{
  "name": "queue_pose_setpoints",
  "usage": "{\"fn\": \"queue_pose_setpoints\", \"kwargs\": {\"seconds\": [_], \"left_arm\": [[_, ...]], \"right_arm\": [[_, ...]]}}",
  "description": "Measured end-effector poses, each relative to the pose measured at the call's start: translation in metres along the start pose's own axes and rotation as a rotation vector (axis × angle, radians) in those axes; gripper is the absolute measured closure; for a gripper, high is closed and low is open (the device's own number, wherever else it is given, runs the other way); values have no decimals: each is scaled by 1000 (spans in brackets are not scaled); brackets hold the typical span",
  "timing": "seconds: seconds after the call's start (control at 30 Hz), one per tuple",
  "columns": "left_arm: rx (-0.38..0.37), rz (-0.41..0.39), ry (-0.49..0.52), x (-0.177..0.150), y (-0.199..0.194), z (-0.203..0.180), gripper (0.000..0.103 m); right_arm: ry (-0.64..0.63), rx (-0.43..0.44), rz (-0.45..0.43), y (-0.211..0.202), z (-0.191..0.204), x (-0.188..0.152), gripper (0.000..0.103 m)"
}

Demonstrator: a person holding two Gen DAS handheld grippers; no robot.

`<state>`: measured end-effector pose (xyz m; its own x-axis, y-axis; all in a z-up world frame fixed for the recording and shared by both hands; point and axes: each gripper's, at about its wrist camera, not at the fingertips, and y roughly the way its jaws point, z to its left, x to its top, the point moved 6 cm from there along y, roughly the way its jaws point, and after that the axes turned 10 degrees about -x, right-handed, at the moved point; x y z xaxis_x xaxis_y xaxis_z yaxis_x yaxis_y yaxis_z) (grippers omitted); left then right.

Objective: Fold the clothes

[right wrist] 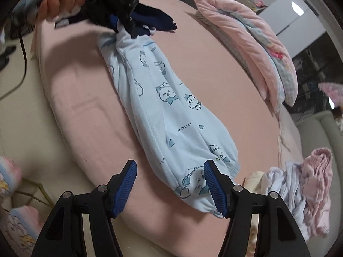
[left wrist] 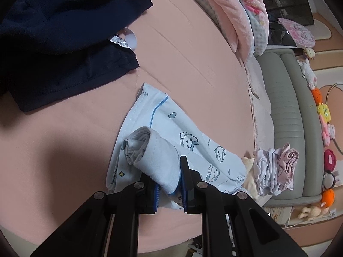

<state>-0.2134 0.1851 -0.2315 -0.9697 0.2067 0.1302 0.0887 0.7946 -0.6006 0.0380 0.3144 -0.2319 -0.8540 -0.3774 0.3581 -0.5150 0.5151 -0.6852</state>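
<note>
Left wrist view, left to right: a dark navy garment (left wrist: 64, 49) is lying crumpled at the far left of the pink bed sheet (left wrist: 182, 53), apart from the work piece. At centre, the light blue printed pyjama garment (left wrist: 169, 132) is lying on the sheet, and the left gripper (left wrist: 169, 184) is gripping a bunched, rolled end of it; the jaws are clamped on that fold, with the white inner side of the cloth showing between the blue pads (left wrist: 184, 184). Farther right, a small heap of white and pink clothes (left wrist: 274, 169) is sitting at the bed's edge. A folded pink quilt (left wrist: 240, 15) is lying along the far edge of the bed. A grey-green padded bench (left wrist: 287, 111) is standing beyond the bed, with plush toys (left wrist: 323, 111) lined up beside it.

Right wrist view, left to right: the person's left hand (right wrist: 57, 2) is holding the left gripper at the top left, where it is pinching the far end of the pyjama garment (right wrist: 167, 107). The garment is stretching diagonally across the sheet toward the camera. The right gripper (right wrist: 171, 190) is hovering at the near cuffed end with its jaws wide apart; the right pad (right wrist: 214, 188) is overlapping the cuff, the left pad over bare sheet. Whether it is touching the cloth, I cannot tell. The clothes heap (right wrist: 300, 188) is lying at the right.
</note>
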Motion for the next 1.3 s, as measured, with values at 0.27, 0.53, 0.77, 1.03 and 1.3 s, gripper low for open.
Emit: {"fn": "queue_pose_setpoints", "kwargs": {"seconds": [0.27, 0.53, 0.77, 1.03, 1.3], "left_arm": [[60, 32, 71, -3, -1, -4, 89], [226, 99, 263, -10, -9, -18, 54], [335, 21, 657, -19, -30, -60, 44], [464, 165, 1117, -43, -8, -86, 44], [468, 352, 1287, -67, 25, -91, 44]], "right_arm": [[-40, 3, 21, 15, 0, 2, 39], [56, 94, 65, 27, -10, -1, 75], [167, 176, 72, 28, -25, 2, 85], [175, 180, 80, 32, -32, 3, 85], [210, 209, 89, 36, -40, 4, 85]]}}
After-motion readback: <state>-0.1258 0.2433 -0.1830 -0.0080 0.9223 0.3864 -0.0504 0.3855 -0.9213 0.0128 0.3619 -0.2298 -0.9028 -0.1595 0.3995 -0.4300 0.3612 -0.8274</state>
